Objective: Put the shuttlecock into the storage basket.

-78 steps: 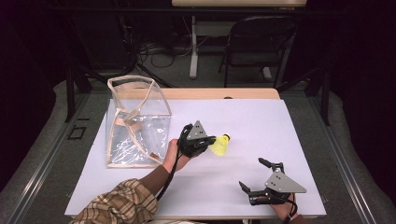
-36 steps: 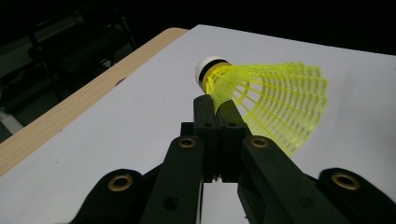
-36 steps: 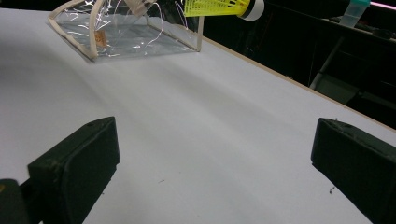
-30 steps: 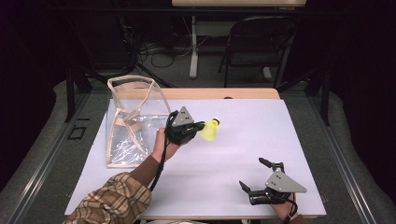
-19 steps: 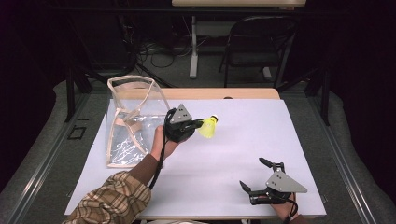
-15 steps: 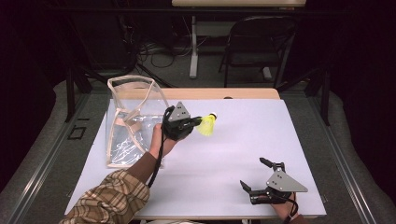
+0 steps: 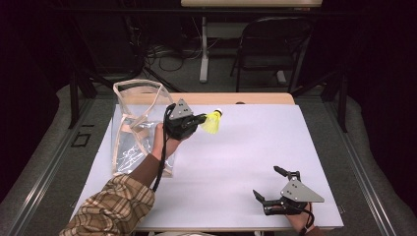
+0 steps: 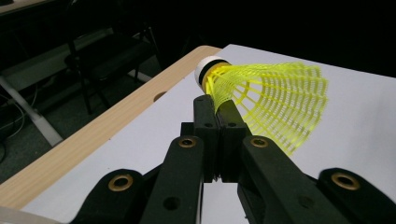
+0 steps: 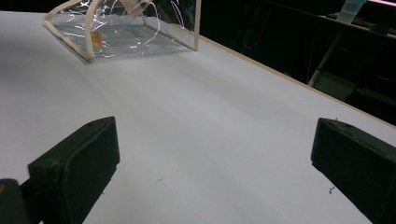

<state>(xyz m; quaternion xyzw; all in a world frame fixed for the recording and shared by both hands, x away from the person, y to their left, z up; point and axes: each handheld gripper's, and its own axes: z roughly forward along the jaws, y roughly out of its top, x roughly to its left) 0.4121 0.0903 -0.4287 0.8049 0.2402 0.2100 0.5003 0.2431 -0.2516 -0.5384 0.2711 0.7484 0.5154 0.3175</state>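
A yellow shuttlecock (image 7: 212,122) with a white cork tip hangs above the white table, pinched by its mesh skirt in my left gripper (image 7: 200,119). Seen from the left gripper view, the shuttlecock (image 8: 268,100) juts past the closed jaws of that gripper (image 8: 218,112), its cork pointing towards the table's far edge. A clear plastic bag (image 7: 138,123) with cream trim and handles stands just left of that hand. My right gripper (image 7: 268,184) rests near the table's front right, open, with nothing between its fingers (image 9: 79,165). The clear bag (image 9: 126,28) lies far ahead of them.
The white table (image 7: 246,147) has a wooden strip (image 7: 255,98) along its far edge. Behind it stand a black folding chair (image 7: 270,46) and cables on the floor. A plaid sleeve (image 7: 110,209) reaches in from the bottom left.
My left gripper has carried the shuttlecock up and away from me, towards the far edge beside the bag's top. The right gripper has stayed where it was.
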